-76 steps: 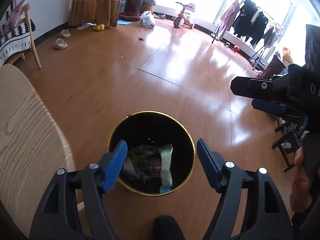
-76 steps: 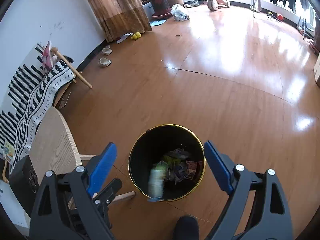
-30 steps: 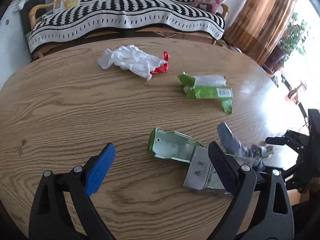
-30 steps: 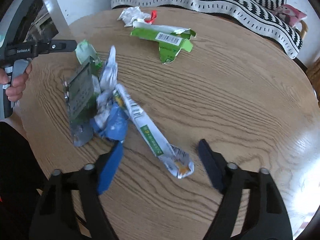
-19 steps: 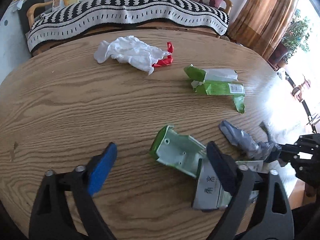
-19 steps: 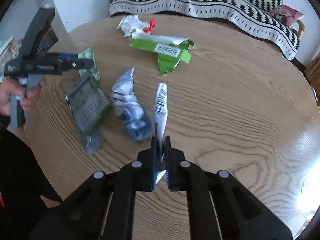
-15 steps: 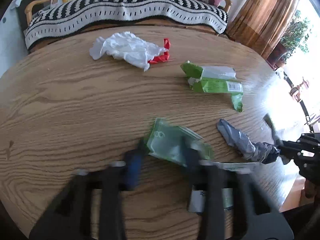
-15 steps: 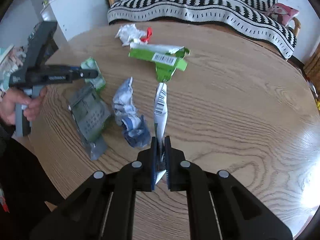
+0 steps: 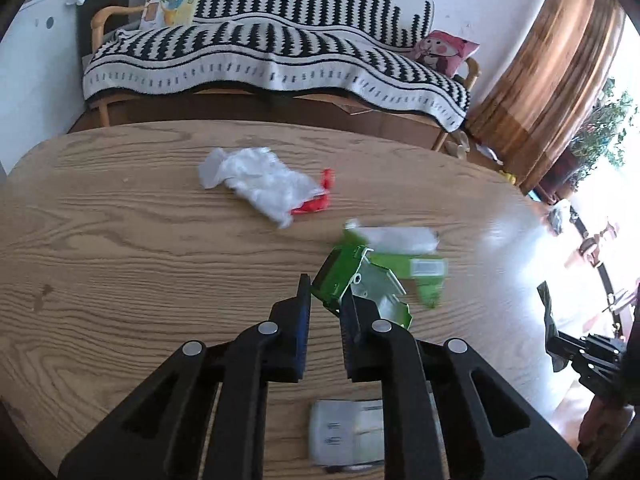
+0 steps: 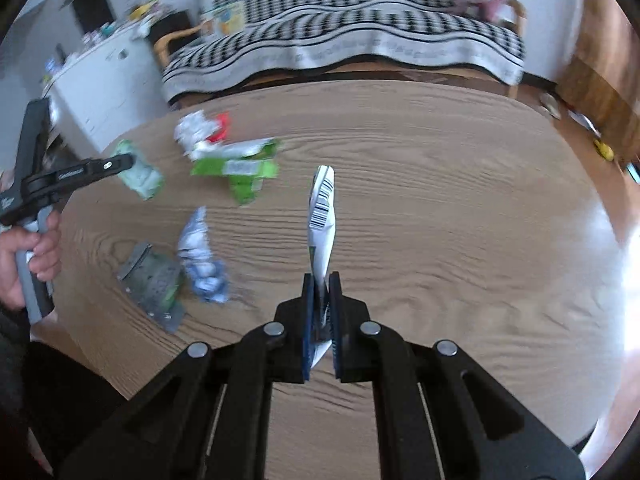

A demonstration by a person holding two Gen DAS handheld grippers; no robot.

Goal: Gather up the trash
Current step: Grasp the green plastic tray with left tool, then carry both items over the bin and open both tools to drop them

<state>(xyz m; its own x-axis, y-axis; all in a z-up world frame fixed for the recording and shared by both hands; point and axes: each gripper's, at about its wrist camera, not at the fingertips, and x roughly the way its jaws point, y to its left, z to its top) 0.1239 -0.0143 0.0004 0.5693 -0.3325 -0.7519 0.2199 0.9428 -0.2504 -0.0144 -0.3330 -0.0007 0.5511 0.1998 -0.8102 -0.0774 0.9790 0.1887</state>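
Trash lies scattered on a round wooden table [image 9: 120, 240]. My left gripper [image 9: 326, 292] has its jaws closing on a green and white packet [image 9: 360, 284], which hangs clear of the table; the right wrist view shows the packet [image 10: 140, 176] at that gripper's tip. My right gripper [image 10: 320, 280] is shut on a long white wrapper with a barcode [image 10: 322, 216] that stands up from its fingers. Still on the table are a crumpled white bag with a red scrap [image 9: 256, 180], a green barcode wrapper [image 9: 400, 256], a blue-white wrapper [image 10: 200, 260] and a grey-green pouch [image 10: 154, 280].
A bench with a black and white striped blanket [image 9: 280, 52] stands behind the table. A white cabinet [image 10: 104, 76] is at the left and brown curtains [image 9: 552, 80] at the right. A person's hand [image 10: 24, 256] grips the left gripper's handle.
Both grippers went from wide open to closed. The left one took the green packet and lifted it; the right one pinched the white wrapper and raised it off the table.
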